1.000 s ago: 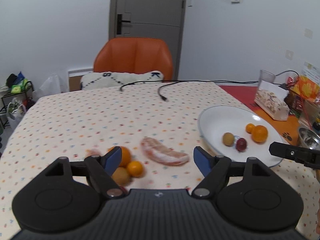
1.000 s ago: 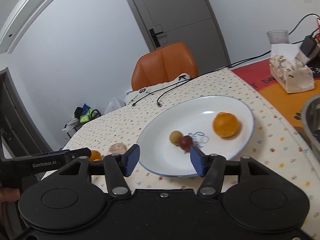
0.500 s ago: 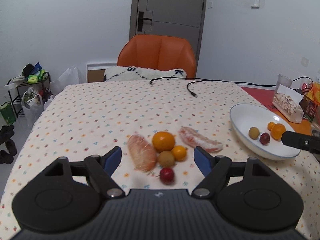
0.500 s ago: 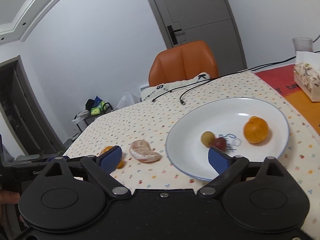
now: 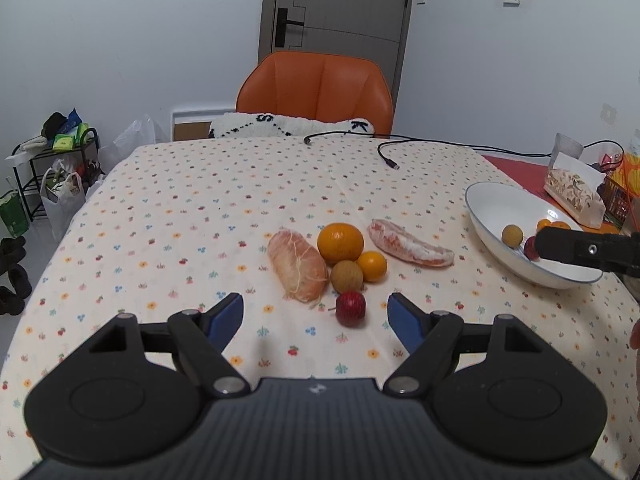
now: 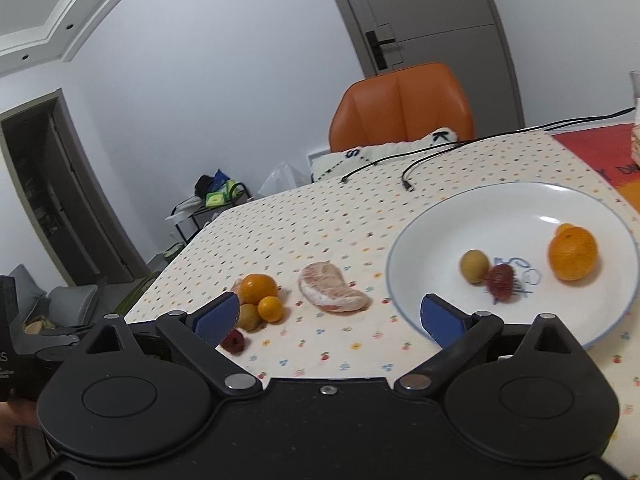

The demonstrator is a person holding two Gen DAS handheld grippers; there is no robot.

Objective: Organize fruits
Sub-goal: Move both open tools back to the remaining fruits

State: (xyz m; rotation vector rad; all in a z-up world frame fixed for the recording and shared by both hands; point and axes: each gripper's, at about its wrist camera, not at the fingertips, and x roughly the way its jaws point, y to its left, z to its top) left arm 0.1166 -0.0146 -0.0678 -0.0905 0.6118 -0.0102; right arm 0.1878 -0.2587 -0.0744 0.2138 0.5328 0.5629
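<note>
Ahead of the spread, empty left gripper [image 5: 315, 311] fingers [image 5: 226, 315]: round red fruit [image 5: 350, 308], fibrous peeled pomelo segment [image 5: 297, 265]; right gripper [image 6: 330, 314] likewise released, glossy white plate [image 6: 420, 240] beyond.

Orange chair [image 5: 316, 86], flower-dotted cream tablecloth [image 5: 200, 208]

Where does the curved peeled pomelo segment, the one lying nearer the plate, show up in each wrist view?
Left wrist view: the pomelo segment lies right of centre, between the big orange and the plate.
Right wrist view: the pomelo segment lies near the middle, just left of the plate.
Shared landmark: the orange chair behind the table.
</note>
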